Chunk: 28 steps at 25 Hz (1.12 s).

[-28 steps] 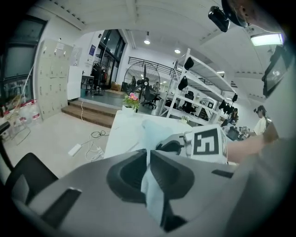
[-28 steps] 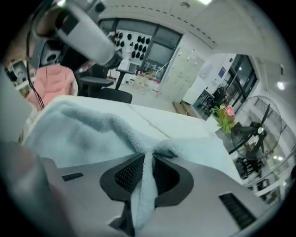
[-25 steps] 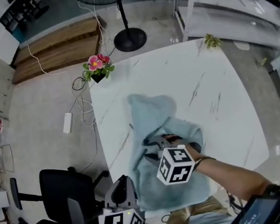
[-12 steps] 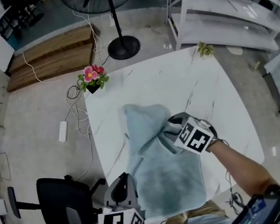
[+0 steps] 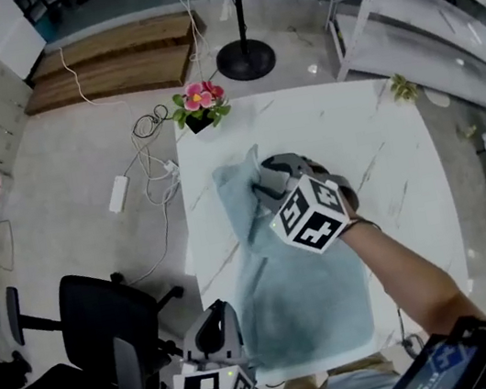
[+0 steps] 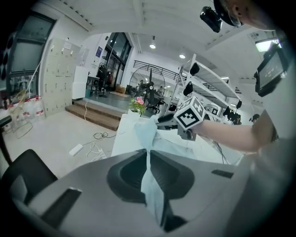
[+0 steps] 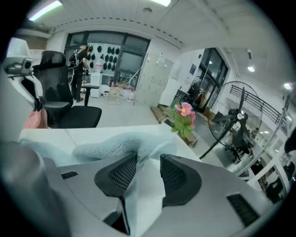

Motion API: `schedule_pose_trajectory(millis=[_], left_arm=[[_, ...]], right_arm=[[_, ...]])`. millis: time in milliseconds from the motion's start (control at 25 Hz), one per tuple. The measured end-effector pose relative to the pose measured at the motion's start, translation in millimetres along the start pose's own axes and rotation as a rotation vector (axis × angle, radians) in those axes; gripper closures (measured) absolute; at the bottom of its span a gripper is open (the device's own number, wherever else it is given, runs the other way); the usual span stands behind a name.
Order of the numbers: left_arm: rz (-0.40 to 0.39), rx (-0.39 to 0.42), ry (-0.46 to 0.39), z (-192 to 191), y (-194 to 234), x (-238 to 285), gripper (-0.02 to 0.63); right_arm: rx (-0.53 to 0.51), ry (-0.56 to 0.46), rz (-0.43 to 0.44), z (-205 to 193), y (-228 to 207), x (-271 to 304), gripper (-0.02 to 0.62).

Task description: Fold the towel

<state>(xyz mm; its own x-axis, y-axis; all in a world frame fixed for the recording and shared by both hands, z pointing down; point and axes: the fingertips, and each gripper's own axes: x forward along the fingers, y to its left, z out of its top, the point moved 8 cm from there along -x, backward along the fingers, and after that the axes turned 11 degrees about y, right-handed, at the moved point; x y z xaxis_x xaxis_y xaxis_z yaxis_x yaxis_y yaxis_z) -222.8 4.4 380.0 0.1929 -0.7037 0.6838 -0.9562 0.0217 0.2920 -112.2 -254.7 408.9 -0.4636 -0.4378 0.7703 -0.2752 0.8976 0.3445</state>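
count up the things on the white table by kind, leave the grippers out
towel: 1
pot of pink flowers: 1
green sprig: 1
total: 3

**Colours across the surface**

Pale blue towel point(image 5: 308, 298) on white surface point(image 5: 379, 118) with thin grey veining. Grey left tongs point(image 5: 213, 313) and right tongs point(image 5: 270, 179), black-and-white square markers point(image 5: 313, 214). Pink flowers point(image 5: 200, 97), green leaves. Black chair point(image 5: 111, 343).
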Motion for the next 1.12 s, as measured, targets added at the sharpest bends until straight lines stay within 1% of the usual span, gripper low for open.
schedule_pose_trajectory(millis=[80, 160, 240, 320, 360, 400, 480, 520, 600, 680, 760, 920, 1120], left_arm=[[0.016, -0.022, -0.007, -7, 8, -4, 0.578], [0.032, -0.044, -0.014, -10, 13, -8, 0.578], [0.051, -0.063, -0.013, -12, 17, -11, 0.578], [0.061, -0.072, -0.012, -17, 20, -13, 0.578], [0.062, -0.075, -0.012, -18, 21, -13, 0.578], [0.060, -0.078, -0.013, -19, 21, -13, 0.578], [0.053, -0.085, -0.019, -20, 21, -11, 0.578], [0.049, -0.086, -0.022, -20, 20, -10, 0.578], [0.040, -0.083, -0.022, -18, 18, -7, 0.578], [0.031, -0.075, -0.022, -15, 15, -4, 0.578], [0.026, -0.069, -0.023, -12, 13, -1, 0.578], [0.032, -0.076, -0.012, -11, 15, 1, 0.578], [0.054, -0.093, 0.004, -18, 22, 5, 0.578]], right_arm=[[-0.045, -0.013, 0.044, 24, 15, 14, 0.417], [-0.099, -0.006, 0.116, 40, 38, 32, 0.419], [-0.160, 0.008, 0.203, 47, 66, 48, 0.417], [-0.197, -0.007, 0.271, 48, 82, 51, 0.407], [-0.180, -0.036, 0.301, 48, 82, 44, 0.397], [-0.135, -0.076, 0.332, 48, 74, 34, 0.391], [-0.002, -0.165, 0.378, 45, 46, 7, 0.393], [0.057, -0.196, 0.380, 41, 28, -6, 0.395], [0.134, -0.208, 0.347, 27, -7, -20, 0.424], [0.176, -0.172, 0.338, 12, -29, -17, 0.430], [0.190, -0.134, 0.382, 4, -31, -5, 0.430], [0.129, -0.073, 0.482, 6, -7, 26, 0.428], [0.133, 0.002, 0.540, 7, 8, 63, 0.417]])
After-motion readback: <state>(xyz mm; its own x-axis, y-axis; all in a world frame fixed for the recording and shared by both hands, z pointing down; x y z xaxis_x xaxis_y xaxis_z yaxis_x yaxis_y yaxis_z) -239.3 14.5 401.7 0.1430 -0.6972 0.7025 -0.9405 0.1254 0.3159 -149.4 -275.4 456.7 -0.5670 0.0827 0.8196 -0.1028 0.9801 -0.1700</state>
